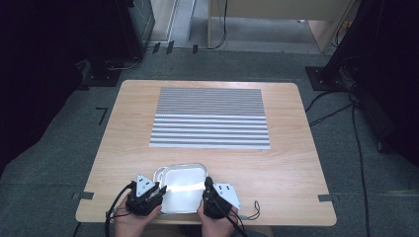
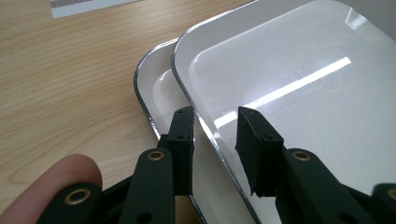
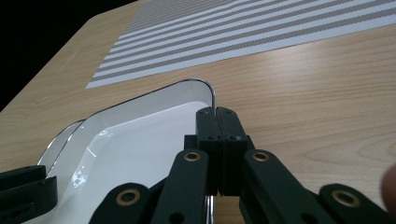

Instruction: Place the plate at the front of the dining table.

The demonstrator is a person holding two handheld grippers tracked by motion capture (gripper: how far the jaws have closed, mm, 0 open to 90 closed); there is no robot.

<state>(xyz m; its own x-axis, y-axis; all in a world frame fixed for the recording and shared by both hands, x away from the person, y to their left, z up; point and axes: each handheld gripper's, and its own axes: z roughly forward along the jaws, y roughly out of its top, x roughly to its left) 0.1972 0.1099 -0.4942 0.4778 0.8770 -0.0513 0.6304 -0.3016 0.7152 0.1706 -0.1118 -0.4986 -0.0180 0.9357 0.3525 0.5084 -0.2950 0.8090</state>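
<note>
Steel tray (image 1: 184, 188) (rim) in right gripper (image 3: 217, 122)

High view: fixed above the near side, facing forward and down, taking in the whole wooden counter (image 1: 291, 168), the striped mat (image 1: 210, 118) and the floor beyond, from well back. Left gripper view: mounted on the left claw (image 2: 215, 140), looking along its black jaws from very close onto the left rims of two stacked metal trays (image 2: 299, 93). Right gripper view: mounted on the right claw (image 3: 217, 140), facing low across the counter toward the mat, close on the trays' right rim. Shared by all three: trays, counter wood and a part of the mat.
</note>
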